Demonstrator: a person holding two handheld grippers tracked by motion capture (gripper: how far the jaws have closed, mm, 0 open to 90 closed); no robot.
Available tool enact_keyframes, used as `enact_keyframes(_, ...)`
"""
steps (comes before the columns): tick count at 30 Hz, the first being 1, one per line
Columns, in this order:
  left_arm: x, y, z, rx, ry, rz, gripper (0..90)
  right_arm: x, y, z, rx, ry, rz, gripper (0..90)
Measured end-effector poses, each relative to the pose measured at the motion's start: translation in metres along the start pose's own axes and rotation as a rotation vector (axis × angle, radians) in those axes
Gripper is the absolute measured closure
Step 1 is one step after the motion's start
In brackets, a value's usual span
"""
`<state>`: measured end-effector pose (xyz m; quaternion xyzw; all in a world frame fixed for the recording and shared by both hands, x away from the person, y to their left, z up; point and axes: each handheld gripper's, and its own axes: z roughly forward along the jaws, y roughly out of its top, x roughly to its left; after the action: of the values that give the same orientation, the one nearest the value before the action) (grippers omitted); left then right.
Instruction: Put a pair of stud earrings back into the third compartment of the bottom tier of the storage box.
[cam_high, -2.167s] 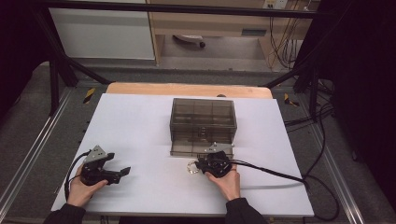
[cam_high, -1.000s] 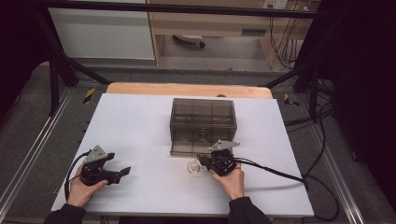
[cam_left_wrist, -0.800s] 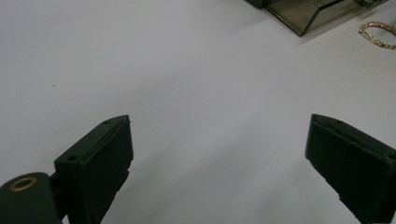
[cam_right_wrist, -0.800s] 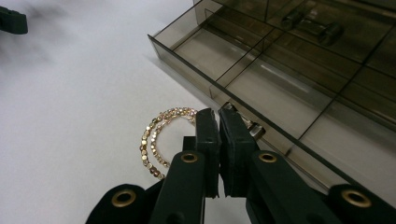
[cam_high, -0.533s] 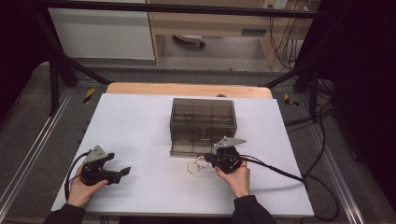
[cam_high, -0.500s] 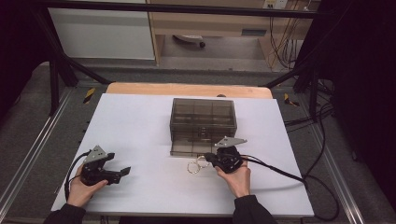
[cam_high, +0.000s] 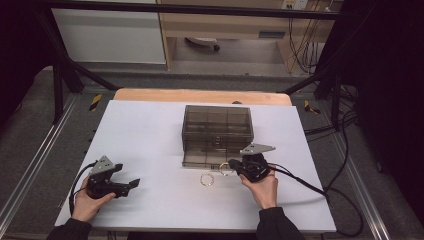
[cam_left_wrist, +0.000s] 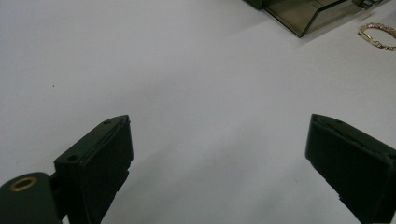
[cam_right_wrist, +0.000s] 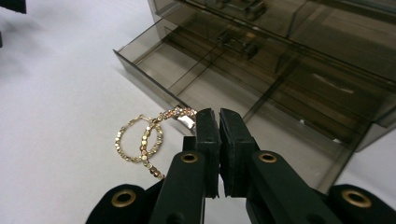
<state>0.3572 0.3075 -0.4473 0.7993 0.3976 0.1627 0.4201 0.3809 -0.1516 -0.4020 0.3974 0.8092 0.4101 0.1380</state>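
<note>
The right tool is hovering at the front edge of the smoky plastic organiser, its jaws pressed together. Something small and pinkish-gold, a bracelet, is lying right at the jaw tips; from the right gripper view I cannot tell whether the jaws are actually pinching an end of it or merely touching it. The open drawer is sitting just ahead and to the right of those tips, empty as far as I can see, its near wall running diagonally across the tool's line of travel. So the bracelet is lying on the near, left side of that wall, and getting it in means going up and over, forward and rightward.

A gold chain loop is lying flat on the white surface, just left of the right tool and close to the bracelet.

The left tool is resting well apart, low on the left side of the surface, jaws spread wide and holding nothing. The right hand is by far the nearer one.
</note>
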Motion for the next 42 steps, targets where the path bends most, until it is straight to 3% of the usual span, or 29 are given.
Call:
enact_keyframes(8,0.000,0.000,0.001,0.004,-0.002,0.003,7.5,-0.012,0.002,-0.009,-0.006,-0.037,0.011,87.5)
enact_keyframes(18,0.000,0.000,0.001,0.004,-0.003,0.002,7.5,-0.022,0.008,-0.008,-0.009,-0.078,0.008,87.5)
enact_keyframes(34,0.000,0.000,0.001,0.007,-0.004,0.003,7.5,-0.042,0.007,0.009,0.004,-0.132,0.044,87.4)
enact_keyframes(42,0.000,0.000,0.001,0.009,-0.005,0.003,7.5,-0.044,0.006,0.018,0.009,-0.142,0.050,87.4)
